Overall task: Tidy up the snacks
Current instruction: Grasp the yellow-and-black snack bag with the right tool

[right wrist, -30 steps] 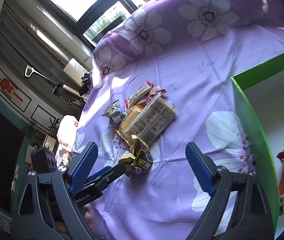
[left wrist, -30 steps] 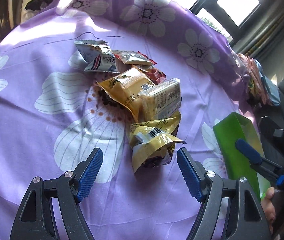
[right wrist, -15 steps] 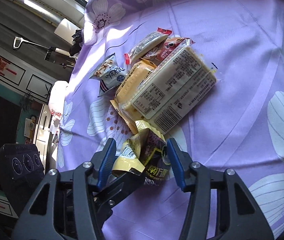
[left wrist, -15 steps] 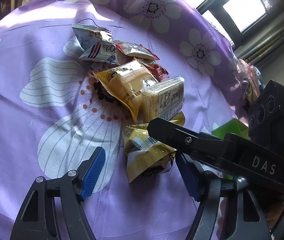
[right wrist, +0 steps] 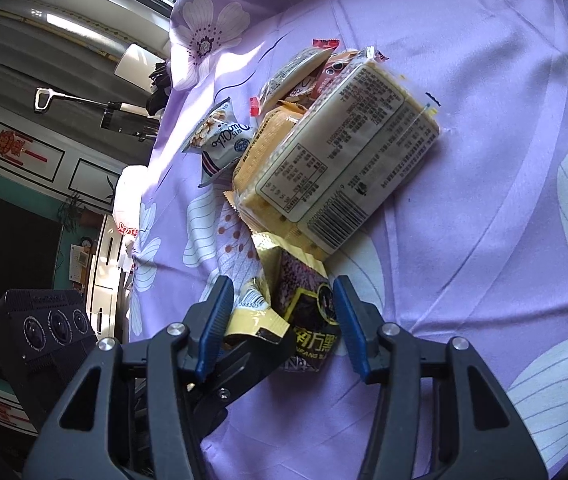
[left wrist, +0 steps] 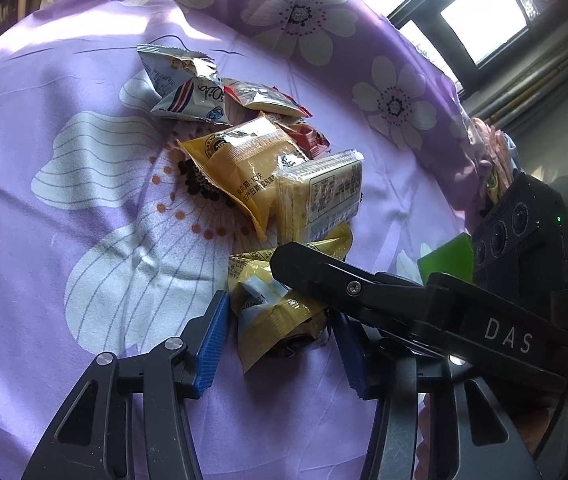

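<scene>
Crumpled snack packets heaped on floral cloth

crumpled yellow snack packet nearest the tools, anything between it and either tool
Nothing: the crumpled yellow foil snack packet already sits between the blue pads of both the left tool and the right tool, whose jaws have just been closing around it.

"DAS" stands in white on the right tongs. The white bag reads "QuaQiao", roughly. The dark packet shows large yellow Chinese characters above "PANG". The cracker pack carries a barcode; its print is too small to read.
</scene>
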Available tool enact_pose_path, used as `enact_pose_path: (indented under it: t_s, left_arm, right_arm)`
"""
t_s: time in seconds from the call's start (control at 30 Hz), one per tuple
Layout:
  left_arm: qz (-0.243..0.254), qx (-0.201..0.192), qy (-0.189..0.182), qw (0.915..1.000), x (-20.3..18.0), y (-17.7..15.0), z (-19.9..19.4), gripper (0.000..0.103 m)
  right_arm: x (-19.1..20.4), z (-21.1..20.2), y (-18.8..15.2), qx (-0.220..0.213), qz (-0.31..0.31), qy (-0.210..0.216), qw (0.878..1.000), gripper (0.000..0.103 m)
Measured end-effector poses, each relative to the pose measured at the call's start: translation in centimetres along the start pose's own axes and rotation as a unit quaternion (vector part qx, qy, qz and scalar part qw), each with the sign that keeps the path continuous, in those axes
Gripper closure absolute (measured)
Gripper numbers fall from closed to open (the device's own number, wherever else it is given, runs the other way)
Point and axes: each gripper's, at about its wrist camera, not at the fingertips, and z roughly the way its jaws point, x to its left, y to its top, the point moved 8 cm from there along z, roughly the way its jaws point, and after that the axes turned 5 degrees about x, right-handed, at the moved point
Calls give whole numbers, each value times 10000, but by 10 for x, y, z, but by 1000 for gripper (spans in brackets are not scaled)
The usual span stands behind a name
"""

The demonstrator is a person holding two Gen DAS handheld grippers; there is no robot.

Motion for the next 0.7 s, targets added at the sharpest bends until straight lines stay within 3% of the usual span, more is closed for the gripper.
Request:
enact_pose_path:
  t_s: [0.27, 0.7]
  left_arm:
    - [249, -176, -54, 9995, -11, 1, -12, 53]
    - [867, -874, -336, 9918, -39, 5, -45, 53]
  right_arm:
    - [10, -12, -2, -251, -193, 31, 9995, 52]
    - [37, -53, -3, -1035, -749, -5, 9918, 50]
